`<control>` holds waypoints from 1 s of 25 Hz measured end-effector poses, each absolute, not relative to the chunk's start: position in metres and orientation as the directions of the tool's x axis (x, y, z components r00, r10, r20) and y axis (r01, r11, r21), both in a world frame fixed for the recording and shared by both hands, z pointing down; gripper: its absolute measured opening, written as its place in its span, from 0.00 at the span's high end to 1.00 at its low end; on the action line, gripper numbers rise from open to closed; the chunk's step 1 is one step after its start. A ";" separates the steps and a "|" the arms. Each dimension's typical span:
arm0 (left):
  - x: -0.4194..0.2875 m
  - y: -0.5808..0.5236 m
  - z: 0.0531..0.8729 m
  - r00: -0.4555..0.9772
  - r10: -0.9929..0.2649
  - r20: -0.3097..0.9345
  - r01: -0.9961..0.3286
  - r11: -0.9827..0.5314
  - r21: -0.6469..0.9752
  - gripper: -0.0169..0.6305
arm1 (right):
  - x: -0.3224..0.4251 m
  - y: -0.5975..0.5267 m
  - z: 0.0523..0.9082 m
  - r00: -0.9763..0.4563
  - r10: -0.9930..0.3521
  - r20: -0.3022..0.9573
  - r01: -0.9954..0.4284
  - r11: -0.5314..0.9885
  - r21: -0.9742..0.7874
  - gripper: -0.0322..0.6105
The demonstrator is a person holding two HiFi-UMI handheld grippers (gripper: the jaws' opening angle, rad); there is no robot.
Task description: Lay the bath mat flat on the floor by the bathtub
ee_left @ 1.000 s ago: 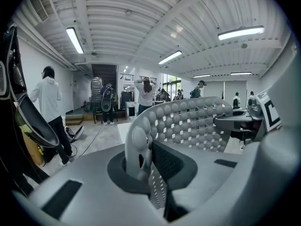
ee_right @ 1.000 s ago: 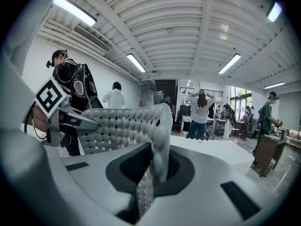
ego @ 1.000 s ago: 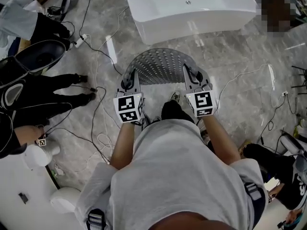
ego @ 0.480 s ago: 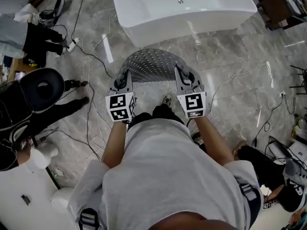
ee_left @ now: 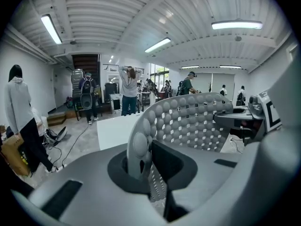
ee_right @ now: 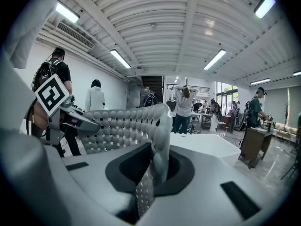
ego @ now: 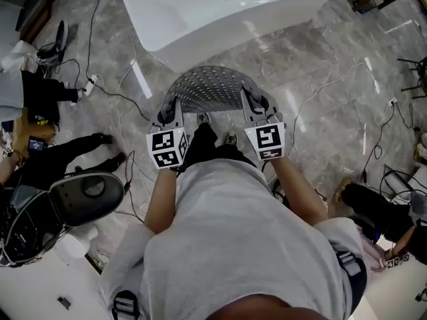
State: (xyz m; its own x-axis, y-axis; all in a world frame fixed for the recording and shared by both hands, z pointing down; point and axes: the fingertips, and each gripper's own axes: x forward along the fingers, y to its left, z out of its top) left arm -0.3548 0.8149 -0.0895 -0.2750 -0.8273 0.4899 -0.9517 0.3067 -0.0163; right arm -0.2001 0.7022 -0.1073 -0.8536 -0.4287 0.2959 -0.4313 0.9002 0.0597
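Bath mat [ego: 212, 89] | light, floppy, perforated, likely sags mid-span | left gripper [ego: 171, 112], right gripper [ego: 255, 105] each clamped on near corners

You worked in a large open studio hall, where a freestanding bathtub [ego: 227, 12] sat on a marble-look floor [ego: 333, 39] amid loose cables [ego: 313, 102], under strip lights [ee_left: 236, 25] on a ribbed ceiling [ee_left: 141, 13], with people [ee_left: 128, 89] standing about.

We look steeply down from the head camera, over the person's torso, onto left gripper [ego: 171, 107], right gripper [ego: 251, 100], bath mat [ego: 212, 89] and bathtub [ego: 220, 12]. Each gripper camera sits right behind its own jaws, facing roughly level across the room, with the mat very close. All three views share the mat and the bathtub.
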 end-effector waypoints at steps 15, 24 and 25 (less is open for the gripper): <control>-0.384 0.723 -0.064 -0.133 -0.840 0.526 -0.985 0.171 0.024 0.93 | -0.209 0.646 -0.087 -0.792 -0.487 0.369 -0.489 0.867 0.095 0.91; -0.415 0.660 -0.050 -0.072 -0.836 0.544 -0.994 0.103 0.027 0.93 | -0.237 0.606 -0.067 -0.753 -0.491 0.437 -0.512 0.855 0.080 0.91; -0.417 0.655 -0.049 -0.061 -0.836 0.545 -0.995 0.093 0.031 0.93 | -0.240 0.602 -0.065 -0.746 -0.495 0.445 -0.518 0.852 0.080 0.91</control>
State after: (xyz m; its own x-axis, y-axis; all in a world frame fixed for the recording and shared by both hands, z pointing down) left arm -0.4168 0.6545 -0.0485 -0.0610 -0.8360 0.5454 -0.9952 0.0927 0.0307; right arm -0.2397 0.6022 -0.0654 -0.7462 -0.4952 0.4449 -0.5176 0.8519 0.0799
